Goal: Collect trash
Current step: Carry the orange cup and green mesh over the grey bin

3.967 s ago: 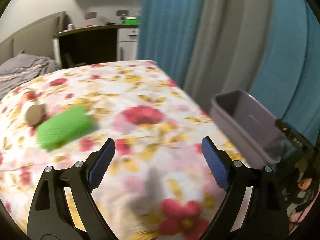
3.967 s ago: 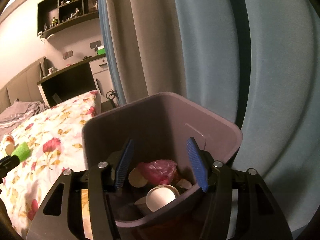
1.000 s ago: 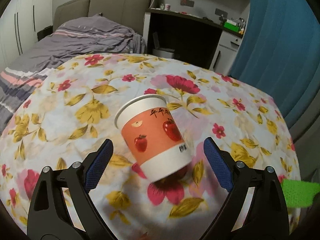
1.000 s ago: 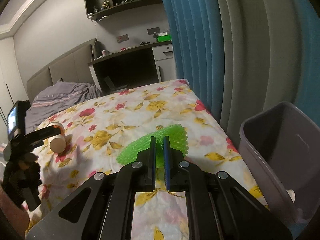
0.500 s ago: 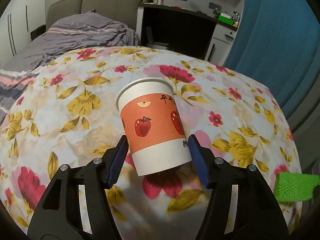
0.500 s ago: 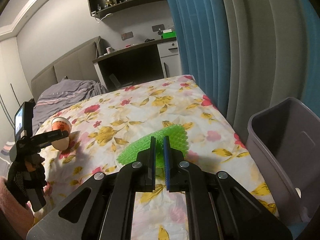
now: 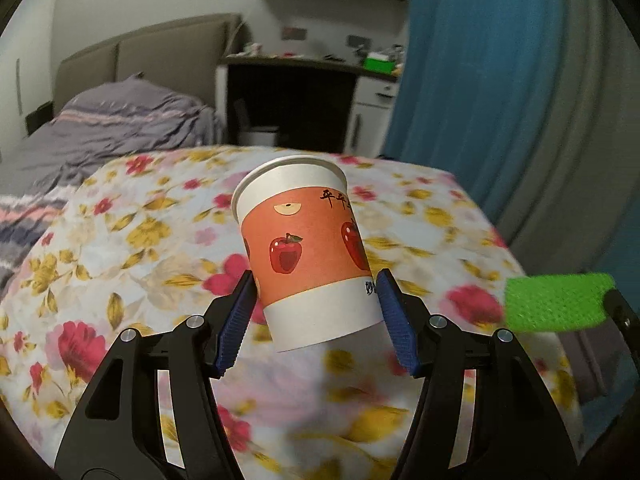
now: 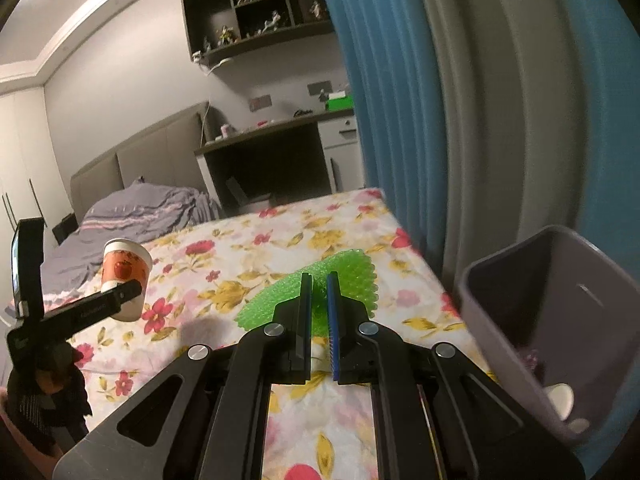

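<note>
Left gripper [image 7: 316, 312] clamps paper cup [image 7: 308, 256]; right gripper [image 8: 319, 300] pinches green foam [image 8: 344, 276]; only right view shows bin [image 8: 560, 320], seemingly holding cups

Left gripper [image 7: 316, 312] angled downward, blue pads [image 7: 394, 320] pressed on the base of a paper cup [image 7: 308, 256] lifted clear of the bed. Right gripper [image 8: 319, 320] angled downward, jaws nearly together, pinching a green foam net [image 8: 320, 300].

White paper cup [image 7: 308, 256]: orange band, red apple print. Foam net sleeve [image 8: 344, 280]: bright green. Plastic bin [image 8: 560, 304]: grey-lilac. Bed cover [image 7: 140, 240]: white with red and yellow flowers. Curtain [image 8: 384, 80]: blue.
</note>
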{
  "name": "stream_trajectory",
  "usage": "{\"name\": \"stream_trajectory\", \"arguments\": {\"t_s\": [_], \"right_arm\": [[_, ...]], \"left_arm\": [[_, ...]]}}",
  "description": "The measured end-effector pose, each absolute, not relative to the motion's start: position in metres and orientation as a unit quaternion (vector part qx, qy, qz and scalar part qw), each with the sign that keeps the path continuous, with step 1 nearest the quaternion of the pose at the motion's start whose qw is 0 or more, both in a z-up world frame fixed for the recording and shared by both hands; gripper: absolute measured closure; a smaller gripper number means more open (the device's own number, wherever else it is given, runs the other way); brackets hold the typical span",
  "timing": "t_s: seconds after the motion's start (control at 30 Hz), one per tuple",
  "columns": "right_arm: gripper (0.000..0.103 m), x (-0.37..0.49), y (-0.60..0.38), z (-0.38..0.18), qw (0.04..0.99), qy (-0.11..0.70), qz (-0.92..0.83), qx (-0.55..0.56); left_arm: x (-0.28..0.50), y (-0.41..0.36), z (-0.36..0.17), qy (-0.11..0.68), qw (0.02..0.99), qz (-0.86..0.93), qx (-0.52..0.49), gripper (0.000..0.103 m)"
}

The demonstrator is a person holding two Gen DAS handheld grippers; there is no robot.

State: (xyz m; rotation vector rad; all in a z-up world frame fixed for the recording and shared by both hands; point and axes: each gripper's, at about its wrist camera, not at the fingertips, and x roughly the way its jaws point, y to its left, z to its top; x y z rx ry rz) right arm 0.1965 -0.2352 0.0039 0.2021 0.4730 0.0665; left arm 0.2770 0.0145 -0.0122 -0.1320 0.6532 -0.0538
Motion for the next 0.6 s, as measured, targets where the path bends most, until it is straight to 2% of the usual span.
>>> {"name": "stream_trajectory", "arguments": {"t_s": [0.3, 0.6], "right_arm": [[0.095, 0.151, -0.29, 0.025, 0.974, 0.198, -0.019, 0.107], [0.095, 0.123, -0.366, 0.014, 0.967, 0.198, -0.116, 0.113]], "left_arm": [[0.233, -0.089, 0.018, 0.291, 0.945, -0.147, -0.027, 0.042], [0.216, -0.212, 0.014, 0.288, 0.905, -0.311, -0.044, 0.042]]}}
